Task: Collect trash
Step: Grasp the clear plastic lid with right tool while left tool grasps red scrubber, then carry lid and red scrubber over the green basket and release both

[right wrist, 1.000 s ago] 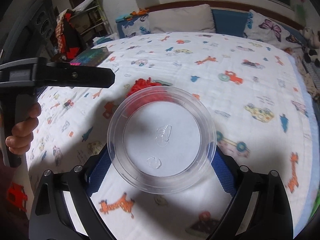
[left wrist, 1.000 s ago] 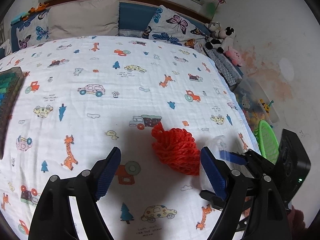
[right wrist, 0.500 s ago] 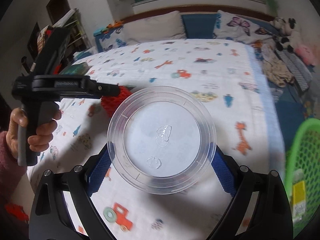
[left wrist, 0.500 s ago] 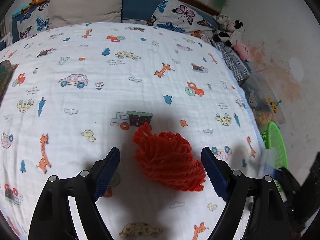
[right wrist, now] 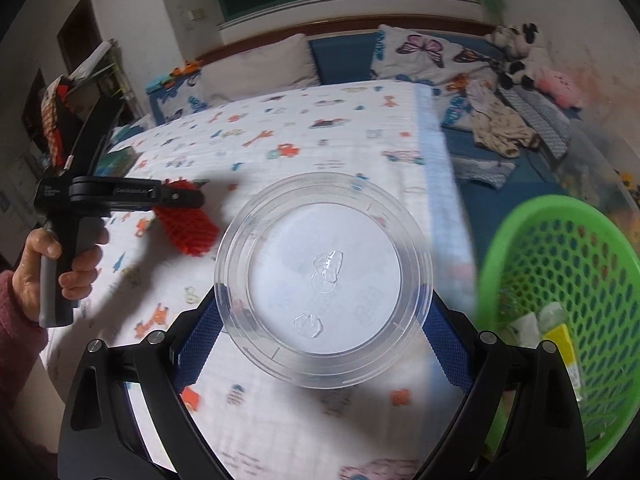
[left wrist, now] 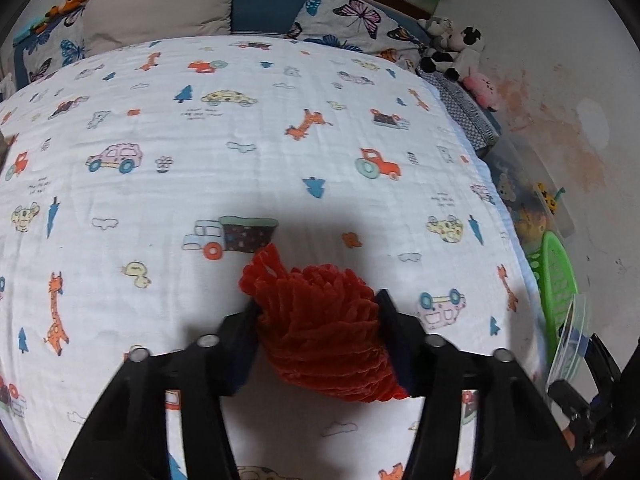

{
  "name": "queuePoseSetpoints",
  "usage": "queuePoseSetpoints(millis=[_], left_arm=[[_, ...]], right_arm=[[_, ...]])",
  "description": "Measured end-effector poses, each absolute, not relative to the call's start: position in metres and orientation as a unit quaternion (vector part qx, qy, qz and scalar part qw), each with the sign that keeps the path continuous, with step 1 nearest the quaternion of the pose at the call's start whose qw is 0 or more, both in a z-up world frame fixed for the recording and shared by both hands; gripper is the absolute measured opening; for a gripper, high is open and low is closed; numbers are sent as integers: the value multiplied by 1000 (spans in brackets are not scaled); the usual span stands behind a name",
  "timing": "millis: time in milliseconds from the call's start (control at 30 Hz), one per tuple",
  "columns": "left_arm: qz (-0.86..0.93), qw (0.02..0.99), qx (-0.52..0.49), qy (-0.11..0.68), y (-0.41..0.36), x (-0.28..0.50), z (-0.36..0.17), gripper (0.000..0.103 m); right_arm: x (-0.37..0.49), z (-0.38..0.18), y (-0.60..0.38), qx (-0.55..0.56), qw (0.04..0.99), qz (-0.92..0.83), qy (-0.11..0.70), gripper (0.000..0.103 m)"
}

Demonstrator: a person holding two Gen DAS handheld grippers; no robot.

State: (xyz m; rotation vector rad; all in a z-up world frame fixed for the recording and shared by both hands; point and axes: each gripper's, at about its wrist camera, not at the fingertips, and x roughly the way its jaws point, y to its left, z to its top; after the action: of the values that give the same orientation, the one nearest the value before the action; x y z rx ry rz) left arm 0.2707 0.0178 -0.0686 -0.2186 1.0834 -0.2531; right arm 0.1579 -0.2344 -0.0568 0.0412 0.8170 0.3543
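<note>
A red foam fruit net [left wrist: 320,320] lies on the patterned bed sheet [left wrist: 240,140]. My left gripper [left wrist: 318,312] is shut on the net, its fingers pressed to both sides. In the right wrist view the left gripper [right wrist: 176,196] holds the net [right wrist: 188,228] over the bed. My right gripper [right wrist: 324,344] is shut on a clear round plastic lid [right wrist: 324,280], held just left of a green mesh basket [right wrist: 560,280]. The lid [left wrist: 570,340] and basket [left wrist: 556,280] show at the right edge of the left wrist view.
The basket holds a few pieces of trash [right wrist: 552,328]. Pillows [left wrist: 160,4] and plush toys [left wrist: 460,52] line the head of the bed. A stained wall [left wrist: 560,120] and a clear toy box [left wrist: 532,200] stand right of the bed. Clothes [right wrist: 500,128] lie on blue bedding.
My left gripper moved forward and closed on the red net. My right gripper swung right with the lid, bringing the green basket closer.
</note>
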Motion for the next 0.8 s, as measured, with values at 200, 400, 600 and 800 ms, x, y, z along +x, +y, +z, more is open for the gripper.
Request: queuePoseSetpoints(millis=[200,400,600,800], left_arm=[[-131,854,-91,496,7,261,-54,40],[-159,865,-77,470,-13,249,-27,40],[-192,870,-62,450,-40,236,-3,39],[-227,869,-43,438,-78,229,14,40]], right_arm=[[153,-54,-265,38,911,132,390,92],[148,-56,-296,56,915,79,391,92],[143,-60,-328,70,917,27,393,92],[140,-67,-356,78,914,-10,398,92]])
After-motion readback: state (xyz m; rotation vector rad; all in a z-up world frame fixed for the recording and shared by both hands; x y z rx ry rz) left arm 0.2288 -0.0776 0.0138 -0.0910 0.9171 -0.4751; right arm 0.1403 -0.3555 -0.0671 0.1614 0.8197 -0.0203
